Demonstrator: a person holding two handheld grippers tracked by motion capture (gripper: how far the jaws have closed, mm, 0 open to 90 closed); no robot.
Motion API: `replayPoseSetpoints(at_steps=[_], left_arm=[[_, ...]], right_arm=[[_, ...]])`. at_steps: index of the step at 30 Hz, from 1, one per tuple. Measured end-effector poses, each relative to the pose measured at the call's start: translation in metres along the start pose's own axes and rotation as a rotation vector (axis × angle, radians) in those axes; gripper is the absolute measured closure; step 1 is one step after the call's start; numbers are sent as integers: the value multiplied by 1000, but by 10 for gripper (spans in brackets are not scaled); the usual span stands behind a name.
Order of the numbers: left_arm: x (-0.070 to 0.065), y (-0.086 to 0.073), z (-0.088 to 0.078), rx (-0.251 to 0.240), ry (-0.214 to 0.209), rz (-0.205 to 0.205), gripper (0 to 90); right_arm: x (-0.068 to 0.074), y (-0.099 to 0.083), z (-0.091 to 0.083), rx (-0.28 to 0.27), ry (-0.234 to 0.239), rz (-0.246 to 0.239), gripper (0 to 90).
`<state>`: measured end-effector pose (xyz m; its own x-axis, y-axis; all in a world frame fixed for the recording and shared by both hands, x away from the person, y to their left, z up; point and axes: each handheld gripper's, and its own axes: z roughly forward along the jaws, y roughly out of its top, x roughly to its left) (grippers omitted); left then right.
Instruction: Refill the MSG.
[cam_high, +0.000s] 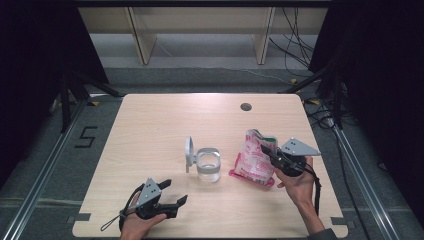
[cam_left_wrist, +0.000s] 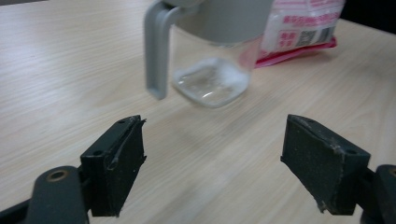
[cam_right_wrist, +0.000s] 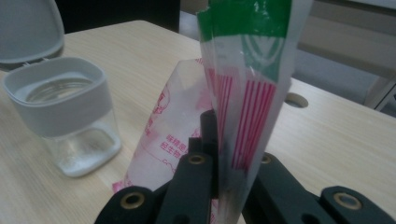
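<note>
A clear jar (cam_high: 208, 165) with a grey collar and its grey lid (cam_high: 189, 152) flipped up stands at the table's middle; in the left gripper view the jar (cam_left_wrist: 211, 70) holds a little white powder. To its right a pink and white plastic bag (cam_high: 254, 159) with a green top stands tilted. My right gripper (cam_high: 268, 152) is shut on the bag's upper edge; its jaws pinch the bag (cam_right_wrist: 252, 93) in the right gripper view, with the jar (cam_right_wrist: 65, 116) to the left. My left gripper (cam_high: 174, 191) rests open near the front edge, its pads (cam_left_wrist: 114, 163) wide apart and aimed at the jar.
A round cable hole (cam_high: 245, 106) sits near the table's far edge. The wooden table (cam_high: 150, 125) has bare room on its left half and behind the jar. Cables and metal rails run on the floor at both sides.
</note>
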<state>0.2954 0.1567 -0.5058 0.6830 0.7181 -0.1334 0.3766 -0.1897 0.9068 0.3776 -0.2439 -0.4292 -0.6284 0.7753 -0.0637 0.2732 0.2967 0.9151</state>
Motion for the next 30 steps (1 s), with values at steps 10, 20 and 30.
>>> replayPoseSetpoints(at_steps=[10,20,30], left_arm=[[-23,7,24,12,-79,67,208],[-45,19,67,22,-140,114,223],[-72,30,99,-6,-155,153,234]], right_arm=[[14,34,-4,36,27,-135,900],[15,55,-19,36,32,-173,900],[27,84,-45,3,77,-221,900]])
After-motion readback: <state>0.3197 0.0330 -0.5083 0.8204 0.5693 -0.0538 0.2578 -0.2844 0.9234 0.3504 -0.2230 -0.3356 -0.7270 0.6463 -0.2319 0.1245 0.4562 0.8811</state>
